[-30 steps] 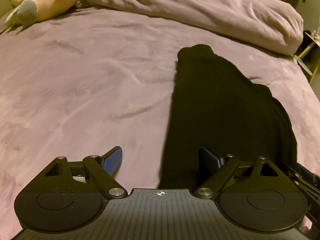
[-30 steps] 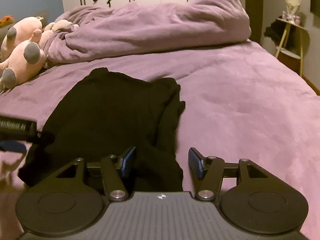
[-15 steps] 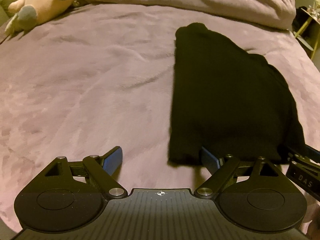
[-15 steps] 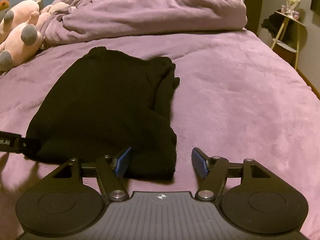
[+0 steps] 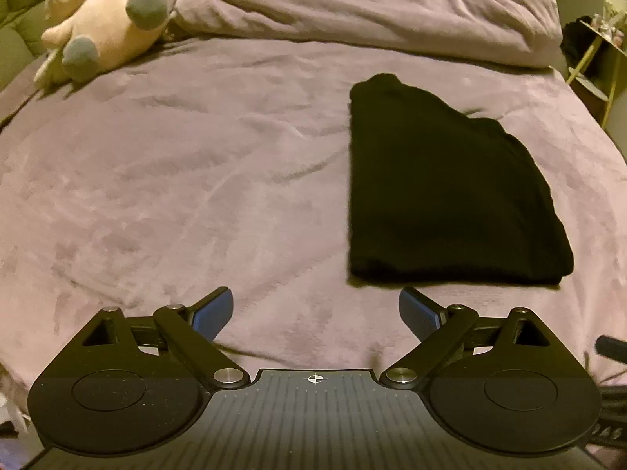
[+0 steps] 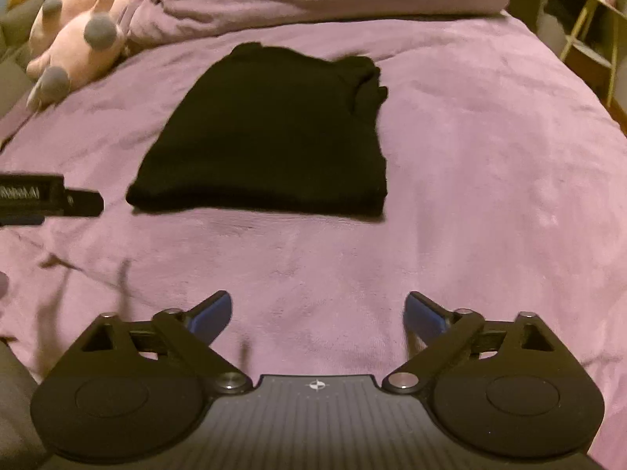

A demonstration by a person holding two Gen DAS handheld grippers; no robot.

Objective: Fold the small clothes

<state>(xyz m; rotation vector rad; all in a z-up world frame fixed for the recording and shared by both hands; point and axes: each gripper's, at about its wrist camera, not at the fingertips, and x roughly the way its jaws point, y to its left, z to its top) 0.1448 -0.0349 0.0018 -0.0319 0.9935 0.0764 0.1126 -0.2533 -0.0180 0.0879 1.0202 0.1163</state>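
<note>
Plush toys (image 5: pixel 106 31), pale pink with grey feet, lie at the far left corner of the bed beside a heap of bunched purple duvet (image 5: pixel 372 11) that runs along the far edge. The purple blanket (image 5: pixel 176 180) covering the bed is creased but bare across its left half. The left gripper (image 5: pixel 316 311) hovers low over that blanket near the close edge, its blue-padded fingers spread wide with nothing between them. Just ahead of its right finger lies the black garment (image 5: pixel 443 192), folded into a flat, roughly rectangular bundle, its near edge straight and its far end narrowing toward the duvet. In the right wrist view the same black garment (image 6: pixel 274 133) sits left of centre, with a crumpled bit of fabric bunched at its far right corner; the left tool's dark body enters at the left edge, near the garment's near-left corner but apart from it. The right gripper (image 6: pixel 318 313) hangs over bare blanket (image 6: pixel 490 164), well short of the garment, its fingers likewise wide apart and empty. At the far right, beyond the bed, stands a small side table (image 6: pixel 591 27) with light-coloured legs.
</note>
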